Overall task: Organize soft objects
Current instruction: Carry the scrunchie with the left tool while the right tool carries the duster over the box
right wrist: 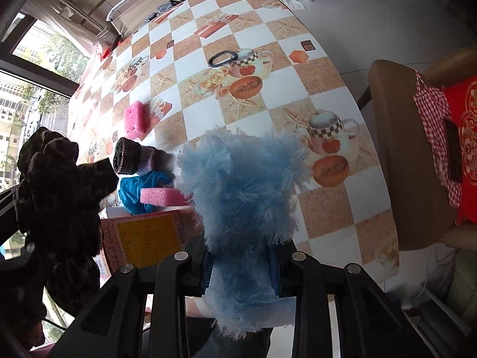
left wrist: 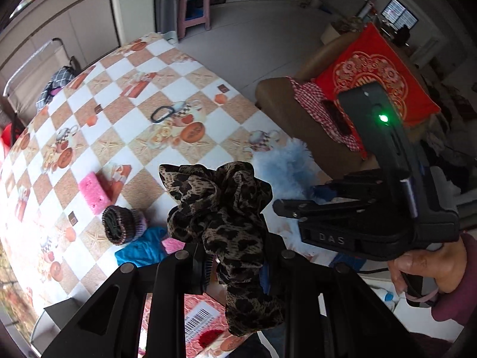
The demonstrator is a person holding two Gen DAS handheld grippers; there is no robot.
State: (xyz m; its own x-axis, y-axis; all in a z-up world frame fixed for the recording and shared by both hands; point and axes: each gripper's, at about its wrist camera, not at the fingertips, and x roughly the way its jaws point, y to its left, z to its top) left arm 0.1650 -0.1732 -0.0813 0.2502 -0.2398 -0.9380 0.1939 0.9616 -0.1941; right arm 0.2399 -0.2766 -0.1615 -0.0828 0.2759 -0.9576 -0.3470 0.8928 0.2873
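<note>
the scrunchie is tan with a black leopard print. the fluffy piece is pale blue. the table wears a check of white and sandy beige squares printed with orange fruit, starfish and checkered cups. one sponge is bright pink, as is the other sponge. the cloth is teal. the knit roll is dark with lilac. the hair tie is black. the cushion is red with a gold pattern.
</note>
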